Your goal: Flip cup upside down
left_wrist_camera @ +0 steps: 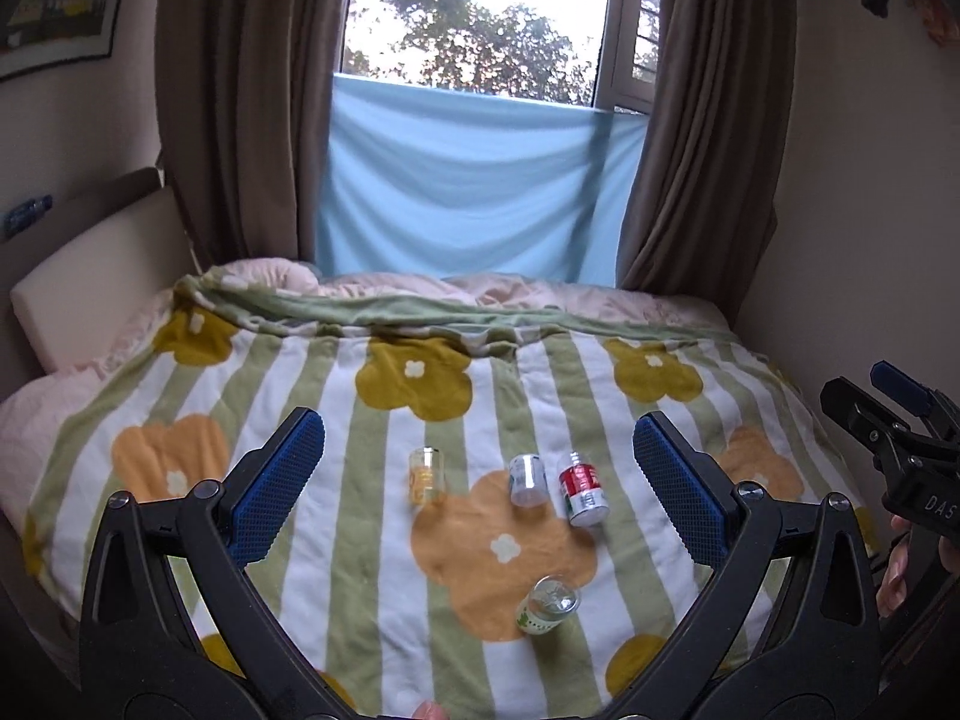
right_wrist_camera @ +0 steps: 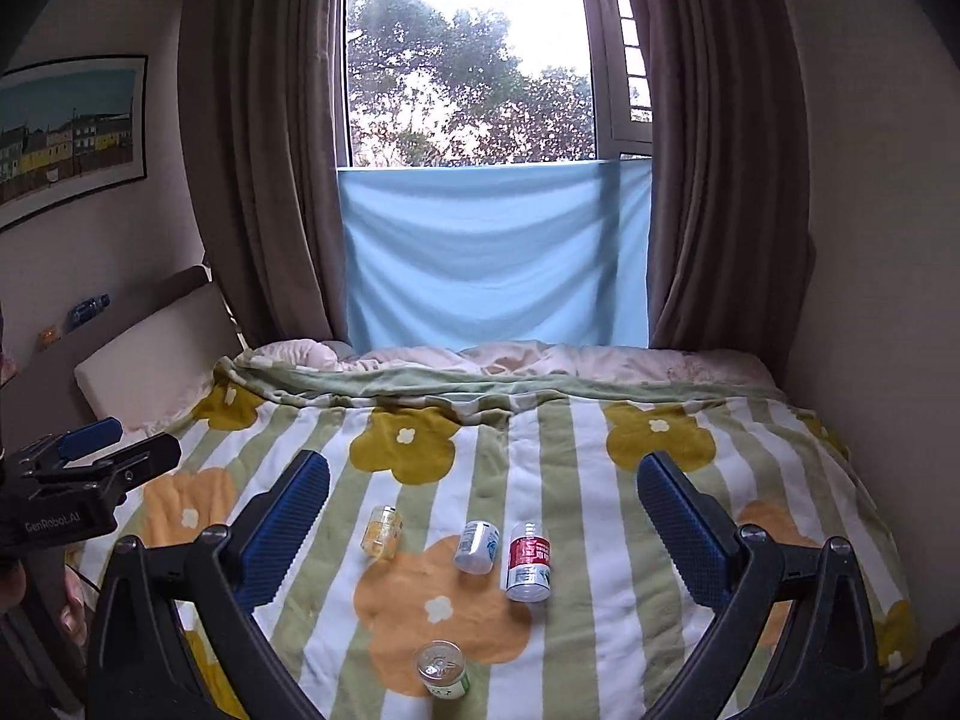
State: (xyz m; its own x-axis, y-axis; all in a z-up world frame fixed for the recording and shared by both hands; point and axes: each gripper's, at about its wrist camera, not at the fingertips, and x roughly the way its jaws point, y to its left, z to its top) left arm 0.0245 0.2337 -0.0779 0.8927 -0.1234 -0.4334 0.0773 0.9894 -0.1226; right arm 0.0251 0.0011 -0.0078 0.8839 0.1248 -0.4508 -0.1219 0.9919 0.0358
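Note:
Several small glass cups stand on a flowered, striped blanket (left_wrist_camera: 336, 396) on a bed. A green-printed cup (left_wrist_camera: 547, 605) is nearest, its thick base up; it also shows in the right wrist view (right_wrist_camera: 443, 671). Behind it stand a yellow-printed cup (left_wrist_camera: 426, 474) (right_wrist_camera: 382, 531), a pale blue-printed cup (left_wrist_camera: 527, 479) (right_wrist_camera: 476, 545) and a red-and-white cup (left_wrist_camera: 582, 493) (right_wrist_camera: 528, 561). My left gripper (left_wrist_camera: 479, 483) is open and empty above the blanket. My right gripper (right_wrist_camera: 483, 516) is open and empty too, well back from the cups.
The bed fills the space between walls. A padded headboard (right_wrist_camera: 150, 348) is at left. A pink duvet (right_wrist_camera: 510, 360) is bunched at the far end below brown curtains (right_wrist_camera: 264, 168) and a light blue cloth (right_wrist_camera: 492, 252) over the window.

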